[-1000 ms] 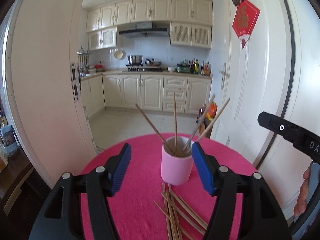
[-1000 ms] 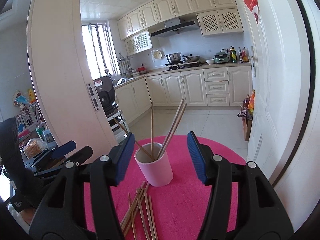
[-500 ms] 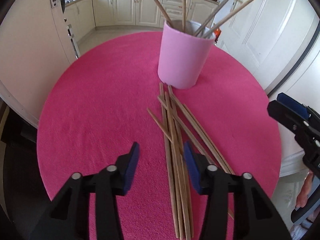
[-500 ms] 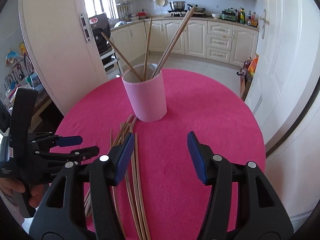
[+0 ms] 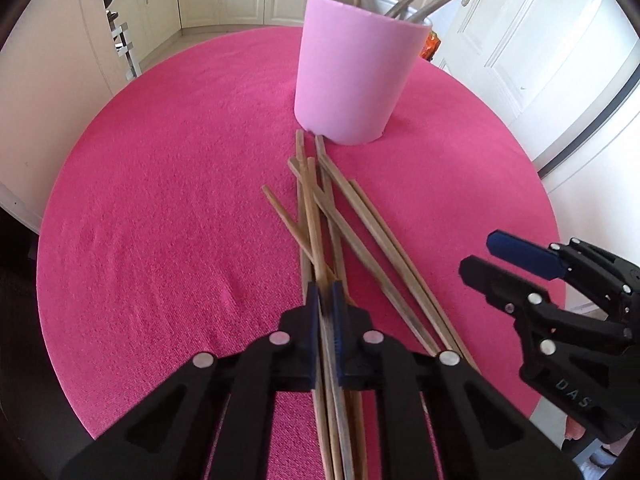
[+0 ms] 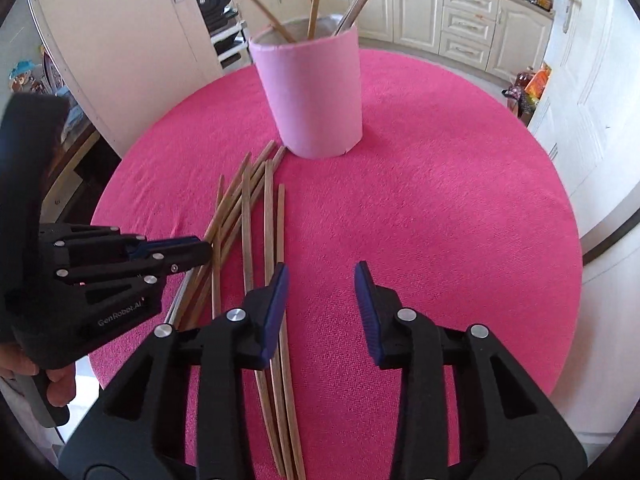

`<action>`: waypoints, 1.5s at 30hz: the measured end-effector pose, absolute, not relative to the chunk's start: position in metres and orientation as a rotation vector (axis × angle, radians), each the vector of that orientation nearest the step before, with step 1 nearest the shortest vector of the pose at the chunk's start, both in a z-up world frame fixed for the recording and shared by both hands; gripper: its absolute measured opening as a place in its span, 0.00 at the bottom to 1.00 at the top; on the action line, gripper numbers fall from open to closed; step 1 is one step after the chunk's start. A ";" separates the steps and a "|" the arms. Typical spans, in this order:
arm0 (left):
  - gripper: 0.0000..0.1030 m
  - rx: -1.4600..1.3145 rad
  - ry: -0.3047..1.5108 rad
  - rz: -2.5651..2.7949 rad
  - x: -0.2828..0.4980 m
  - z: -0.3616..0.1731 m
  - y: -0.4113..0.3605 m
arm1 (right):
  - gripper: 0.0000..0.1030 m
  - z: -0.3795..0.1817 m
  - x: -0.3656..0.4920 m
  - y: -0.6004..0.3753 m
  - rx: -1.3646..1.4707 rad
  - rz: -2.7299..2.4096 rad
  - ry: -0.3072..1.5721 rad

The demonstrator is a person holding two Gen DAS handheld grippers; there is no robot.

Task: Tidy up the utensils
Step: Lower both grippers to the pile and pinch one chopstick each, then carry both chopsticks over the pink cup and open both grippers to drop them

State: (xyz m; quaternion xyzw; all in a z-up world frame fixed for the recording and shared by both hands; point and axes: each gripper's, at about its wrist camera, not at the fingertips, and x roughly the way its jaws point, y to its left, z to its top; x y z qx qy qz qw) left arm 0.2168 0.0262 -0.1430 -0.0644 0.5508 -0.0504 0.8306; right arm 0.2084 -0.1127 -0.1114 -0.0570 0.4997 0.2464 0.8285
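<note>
Several wooden chopsticks (image 5: 340,216) lie fanned out on the round pink table (image 5: 168,200), in front of a pink cup (image 5: 352,68) that holds more chopsticks. My left gripper (image 5: 326,292) points steeply down at the pile and is shut on a chopstick that runs up between its blue pads. In the right wrist view the left gripper (image 6: 200,250) shows from the side, at the pile's left edge (image 6: 240,216). My right gripper (image 6: 320,284) hovers just right of the pile. Its jaws are closing with only pink cloth between them, and the left pad (image 6: 276,304) is beside the outermost chopstick.
The pink cup (image 6: 316,92) stands near the table's far side. A white door (image 5: 552,60) is close on the right, and a white panel (image 6: 120,40) on the left. Kitchen cabinets (image 6: 460,20) line the back. A hand (image 6: 60,384) holds the left gripper.
Both grippers dropped and tipped down from facing the kitchen to facing the table. The left jaws went from wide open to shut on a chopstick. The right jaws narrowed.
</note>
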 end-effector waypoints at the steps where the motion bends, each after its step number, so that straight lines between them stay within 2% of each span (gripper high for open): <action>1: 0.07 -0.146 1.166 -0.107 0.217 -0.142 0.028 | 0.31 -0.115 0.210 -0.111 -0.130 0.527 1.078; 10: 0.06 -0.191 1.129 -0.145 0.215 -0.129 0.035 | 0.20 -0.130 0.218 -0.102 -0.165 0.533 1.135; 31: 0.06 -0.197 1.114 -0.135 0.212 -0.124 0.046 | 0.17 -0.137 0.216 -0.072 -0.265 0.571 1.180; 33: 0.06 -0.195 1.114 -0.133 0.213 -0.123 0.045 | 0.17 -0.138 0.215 -0.065 -0.288 0.562 1.171; 36: 0.06 -0.196 1.114 -0.132 0.212 -0.124 0.045 | 0.06 -0.139 0.215 -0.063 -0.294 0.551 1.156; 45: 0.06 -0.199 1.098 -0.167 0.206 -0.111 0.042 | 0.06 -0.117 0.207 -0.084 -0.194 0.575 1.056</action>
